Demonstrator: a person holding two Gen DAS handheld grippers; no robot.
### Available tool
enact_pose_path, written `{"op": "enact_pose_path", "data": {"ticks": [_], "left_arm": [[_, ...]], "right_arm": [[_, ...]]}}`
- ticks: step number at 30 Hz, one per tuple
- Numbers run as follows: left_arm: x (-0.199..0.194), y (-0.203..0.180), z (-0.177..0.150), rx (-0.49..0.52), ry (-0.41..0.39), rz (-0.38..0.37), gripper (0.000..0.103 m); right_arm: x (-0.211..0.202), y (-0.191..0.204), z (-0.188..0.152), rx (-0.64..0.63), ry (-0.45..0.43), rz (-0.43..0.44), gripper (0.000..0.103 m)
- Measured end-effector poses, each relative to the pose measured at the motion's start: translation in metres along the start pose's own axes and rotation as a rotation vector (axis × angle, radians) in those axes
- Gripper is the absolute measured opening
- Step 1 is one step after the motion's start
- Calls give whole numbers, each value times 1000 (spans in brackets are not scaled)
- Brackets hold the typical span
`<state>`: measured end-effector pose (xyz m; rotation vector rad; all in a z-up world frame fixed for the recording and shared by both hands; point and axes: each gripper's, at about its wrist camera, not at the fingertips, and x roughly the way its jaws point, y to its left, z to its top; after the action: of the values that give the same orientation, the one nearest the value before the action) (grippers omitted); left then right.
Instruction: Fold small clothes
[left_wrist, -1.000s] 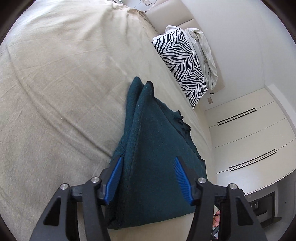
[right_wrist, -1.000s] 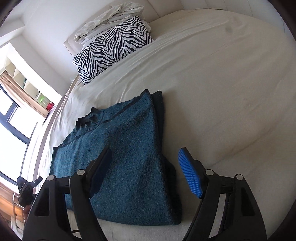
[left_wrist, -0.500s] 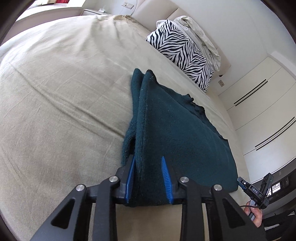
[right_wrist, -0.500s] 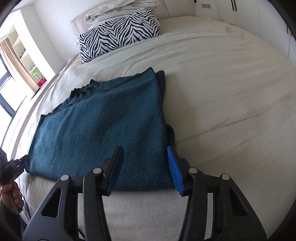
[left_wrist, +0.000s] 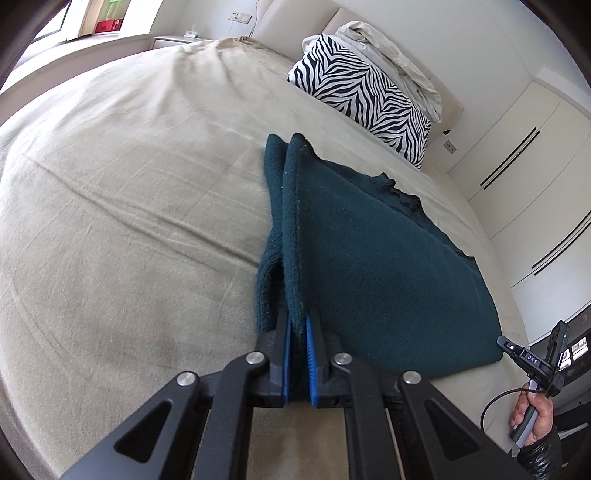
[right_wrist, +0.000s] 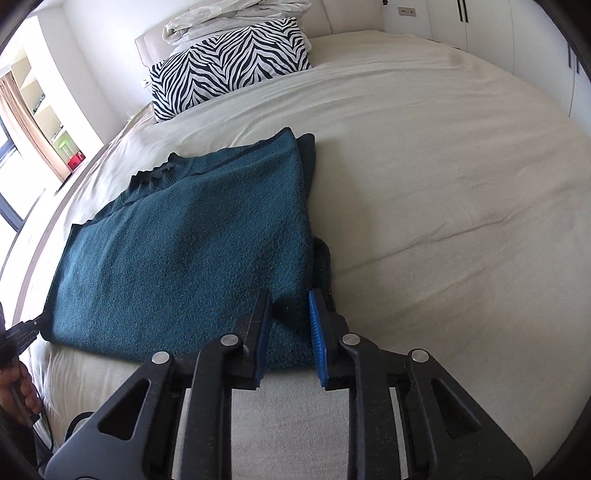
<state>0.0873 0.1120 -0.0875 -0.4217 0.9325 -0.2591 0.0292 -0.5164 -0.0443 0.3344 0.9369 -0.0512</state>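
Note:
A dark teal knitted sweater (left_wrist: 369, 258) lies flat on the beige bed, with one side folded over along its edge. My left gripper (left_wrist: 297, 332) is shut on the near hem corner of that folded edge. In the right wrist view the sweater (right_wrist: 184, 251) fills the left half. My right gripper (right_wrist: 290, 314) straddles the sweater's other near corner, its jaws narrowed around the knit with a gap still showing between the blue pads (right_wrist: 317, 332).
A zebra-print pillow (left_wrist: 362, 92) with crumpled white bedding on top sits at the headboard; it also shows in the right wrist view (right_wrist: 229, 62). White wardrobe doors (left_wrist: 535, 147) stand beside the bed. The bed sheet (right_wrist: 443, 184) stretches to the right.
Both grippers have moved down to the sweater's near hem corners and closed their jaws. The left has clamped onto the folded edge; the right has narrowed around its corner.

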Motion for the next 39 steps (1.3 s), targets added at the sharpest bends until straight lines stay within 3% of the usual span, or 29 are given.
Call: {"op": "enact_pose_path", "data": {"ticks": [2,5,24,32,39], "left_arm": [[0,-1,-1,12,0,1,7],[-1,1,-3,8,1,-7,7],[-11,18,-18,-43,12,-40,7],[-7,26,-23,-86,16,-65,9],[-5,23,-24,-70,18,-57,9]], "right_arm": [[0,-4,0,12,-2,-7,7],[-1,-5,0,13,-2,-11,5],[-10,-15,-7,65,6,2,3],[6,-21,-12,73,45,8,3],[-1,-21,-17,93,31,-7,3]]}}
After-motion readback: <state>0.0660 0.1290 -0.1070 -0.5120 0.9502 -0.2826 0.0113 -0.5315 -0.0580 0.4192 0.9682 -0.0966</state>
